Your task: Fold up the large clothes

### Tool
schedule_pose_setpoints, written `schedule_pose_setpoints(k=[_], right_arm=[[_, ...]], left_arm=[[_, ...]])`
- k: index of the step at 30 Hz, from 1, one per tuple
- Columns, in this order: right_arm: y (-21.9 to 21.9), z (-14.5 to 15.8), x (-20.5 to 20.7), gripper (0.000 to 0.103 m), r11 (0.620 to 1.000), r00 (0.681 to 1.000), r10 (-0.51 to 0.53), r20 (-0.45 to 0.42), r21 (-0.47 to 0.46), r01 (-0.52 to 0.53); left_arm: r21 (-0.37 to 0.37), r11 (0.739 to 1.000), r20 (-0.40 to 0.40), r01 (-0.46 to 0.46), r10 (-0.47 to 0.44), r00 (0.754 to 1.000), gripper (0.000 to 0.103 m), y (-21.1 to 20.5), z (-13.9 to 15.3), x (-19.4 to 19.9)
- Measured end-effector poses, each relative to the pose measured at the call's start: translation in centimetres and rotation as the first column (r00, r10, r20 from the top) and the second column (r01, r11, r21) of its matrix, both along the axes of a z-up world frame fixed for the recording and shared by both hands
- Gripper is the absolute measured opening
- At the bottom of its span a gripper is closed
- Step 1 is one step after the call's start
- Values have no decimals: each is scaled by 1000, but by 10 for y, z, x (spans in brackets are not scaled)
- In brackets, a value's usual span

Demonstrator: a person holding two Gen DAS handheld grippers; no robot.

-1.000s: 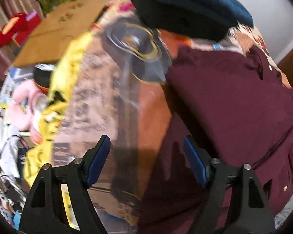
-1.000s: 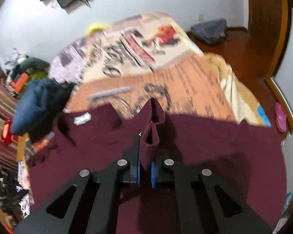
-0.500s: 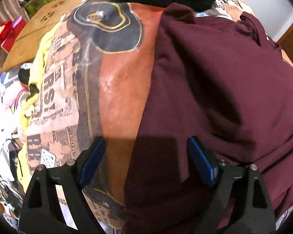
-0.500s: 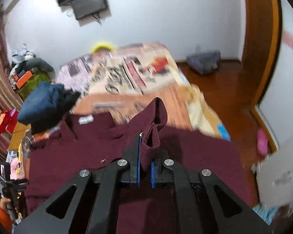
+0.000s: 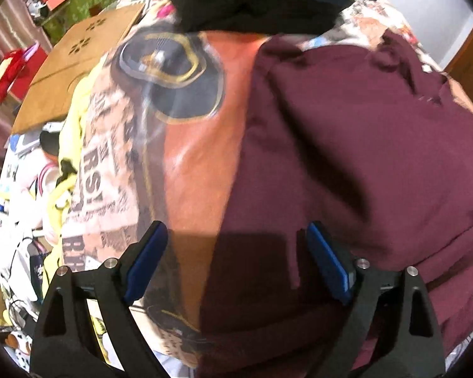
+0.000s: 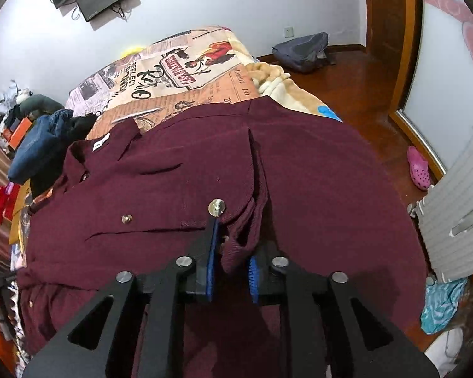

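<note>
A large maroon button shirt (image 6: 299, 170) lies spread on the bed, collar at the left, one sleeve folded across its front. My right gripper (image 6: 231, 245) hovers low over the shirt's middle with its jaws slightly apart; the maroon cuff (image 6: 236, 252) sits loose between the blue pads. In the left wrist view the shirt (image 5: 362, 157) covers the right half. My left gripper (image 5: 233, 245) is wide open and empty, straddling the shirt's left edge just above the bed.
The bed has a printed newspaper-pattern cover (image 6: 173, 72), also in the left wrist view (image 5: 186, 145). A pile of dark blue and black clothes (image 6: 44, 145) lies by the shirt's collar. A cardboard box (image 5: 78, 69) and clutter stand left of the bed. Wooden floor lies to the right.
My right gripper has lowered the sleeve onto the shirt and its jaws have parted off the cuff. My left gripper has shifted slightly toward the shirt's edge, still open.
</note>
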State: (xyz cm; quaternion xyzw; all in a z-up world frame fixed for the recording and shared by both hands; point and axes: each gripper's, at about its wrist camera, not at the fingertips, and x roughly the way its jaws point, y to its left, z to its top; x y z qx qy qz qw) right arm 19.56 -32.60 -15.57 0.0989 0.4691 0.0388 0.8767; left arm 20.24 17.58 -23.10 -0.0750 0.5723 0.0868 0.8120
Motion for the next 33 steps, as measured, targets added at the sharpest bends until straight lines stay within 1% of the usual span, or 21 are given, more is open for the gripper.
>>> schedule_pose_setpoints(k=[2,4,7,9,11,13,15,18,20,23,26,28,33], right_arm=[[-3,2,-2,40,999,1000,-16,-4,-36,15],[-10,1,-6,50,998,999,-37,-3,-56,37],[-23,0,-11,53,995,997,-72,-9,-67,71],[-32,-1,-15,54,995,996,-91,-23,-49,90],[-42,0,-18,55,994,994,-109,-32,-20,108],[-50,3,-23,55,989,989,-144,-31,-26,143],[-58,9,-26,55,985,985,-171,-23,-38,170],[-77,15,-35,55,975,975,-222,-12,-18,222],[-93,17,-41,55,963,963,-269,-12,13,269],[-114,14,-53,55,940,942,-334,-23,68,335],[-133,7,-64,55,914,920,-388,-55,109,392],[-145,-4,-72,55,891,903,-420,-96,146,430],[-161,-35,-87,55,841,869,-454,-197,227,491]], left_arm=[[-11,1000,33,18,-18,999,90,-9,12,3],[-11,999,53,49,-48,997,90,-20,19,3],[56,993,51,107,-110,993,90,-45,21,1],[127,982,48,140,-147,988,90,-60,22,-1],[174,973,55,150,-162,985,90,-68,25,-2],[192,969,71,155,-171,983,90,-70,33,-4],[180,971,94,158,-177,980,90,-71,43,-5],[167,973,142,161,-185,972,90,-73,63,0],[166,972,178,169,-198,964,90,-80,77,7],[144,972,219,187,-215,952,90,-94,92,22],[105,970,244,219,-239,940,90,-115,102,37],[79,966,249,245,-257,934,90,-128,104,46],[33,948,231,316,-315,920,90,-169,94,66]])
